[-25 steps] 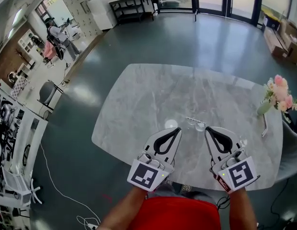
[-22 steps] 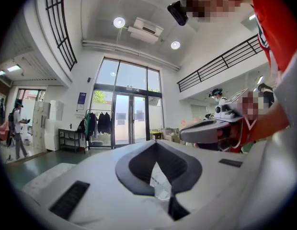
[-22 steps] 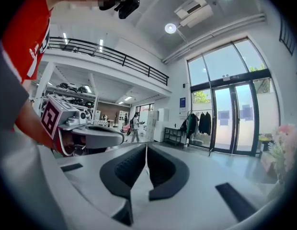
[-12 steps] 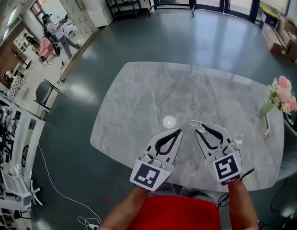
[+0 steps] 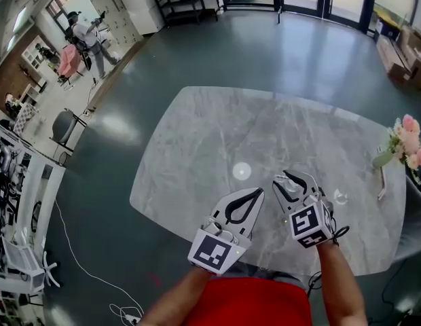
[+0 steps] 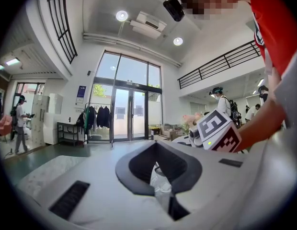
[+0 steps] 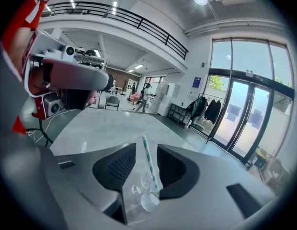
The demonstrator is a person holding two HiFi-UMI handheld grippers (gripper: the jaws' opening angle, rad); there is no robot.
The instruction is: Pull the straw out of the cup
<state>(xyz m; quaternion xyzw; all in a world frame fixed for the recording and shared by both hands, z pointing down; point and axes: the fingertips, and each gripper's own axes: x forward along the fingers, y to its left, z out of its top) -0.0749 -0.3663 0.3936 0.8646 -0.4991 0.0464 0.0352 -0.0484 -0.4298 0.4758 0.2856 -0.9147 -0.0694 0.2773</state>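
A small clear cup stands on the grey marble table with a green-and-white striped straw upright in it. My right gripper reaches round them. Its jaws are opening, and the straw rises between the dark pads with a gap on each side. In the head view the right gripper tilts down at the table's near middle and covers most of the cup. My left gripper hovers just to its left, fingertips together and nothing held. In the left gripper view the closed tips point past the right gripper's marker cube.
A vase of pink flowers stands at the table's right edge. A small clear object lies to the right of my right gripper. The table's front edge runs just under both grippers. People stand far off at the back left.
The right gripper has come down and to the left over the cup, and its jaws have gone from shut to spread. The left gripper has hardly moved.
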